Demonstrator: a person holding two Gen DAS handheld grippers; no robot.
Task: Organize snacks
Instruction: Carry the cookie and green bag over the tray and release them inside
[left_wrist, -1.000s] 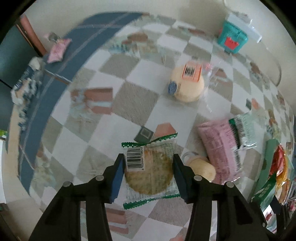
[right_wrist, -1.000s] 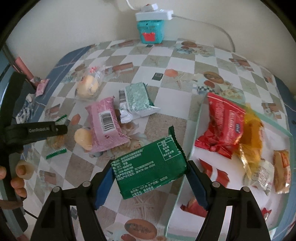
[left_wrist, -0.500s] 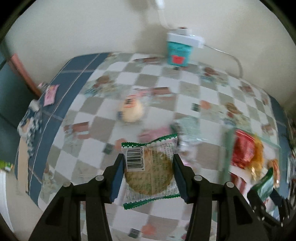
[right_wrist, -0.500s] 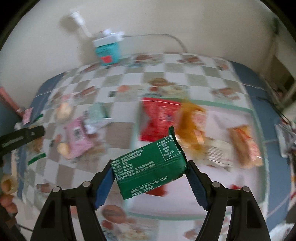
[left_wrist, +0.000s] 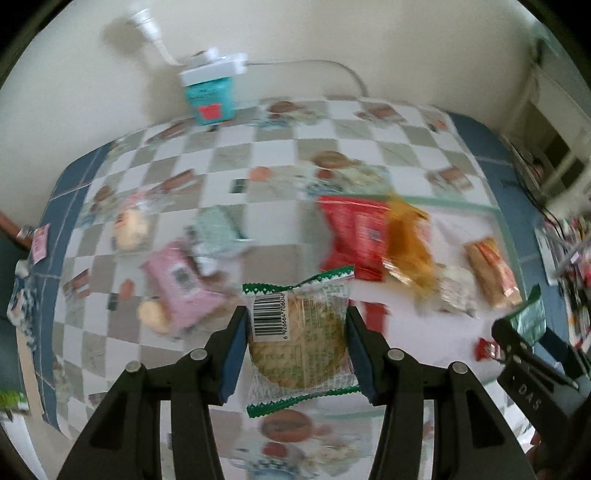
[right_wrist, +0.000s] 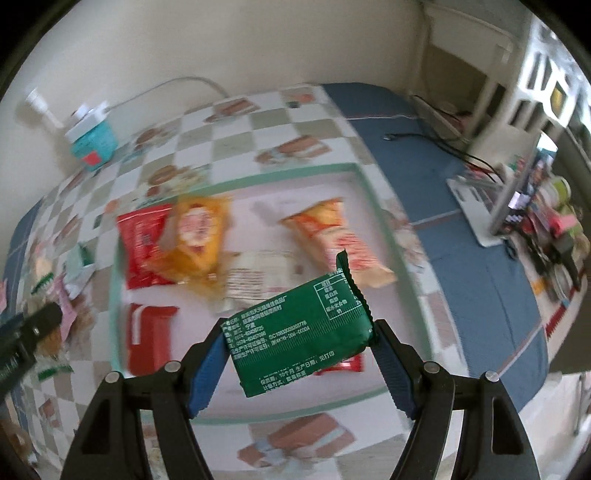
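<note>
My left gripper (left_wrist: 293, 341) is shut on a round cookie in a clear green-edged wrapper (left_wrist: 298, 339), held above the near edge of the white tray (left_wrist: 461, 365). My right gripper (right_wrist: 299, 345) is shut on a dark green snack packet (right_wrist: 301, 332), hanging over the white tray with the pale green rim (right_wrist: 280, 173). In the tray lie a red packet (right_wrist: 142, 247), a yellow packet (right_wrist: 197, 236), an orange-red packet (right_wrist: 334, 240) and a clear packet (right_wrist: 258, 273). In the left wrist view the right gripper (left_wrist: 528, 339) shows at the right edge.
On the chequered tablecloth (left_wrist: 332, 125) left of the tray lie a pink packet (left_wrist: 181, 280), a pale green packet (left_wrist: 218, 229) and a round bun in clear wrap (left_wrist: 131, 229). A teal box (left_wrist: 210, 99) with a white power strip stands by the wall. Cables and clutter (right_wrist: 535, 206) lie right.
Both grippers have swung to the right with their snacks, from over the loose packets on the cloth to over the white tray. Their grips are unchanged.
</note>
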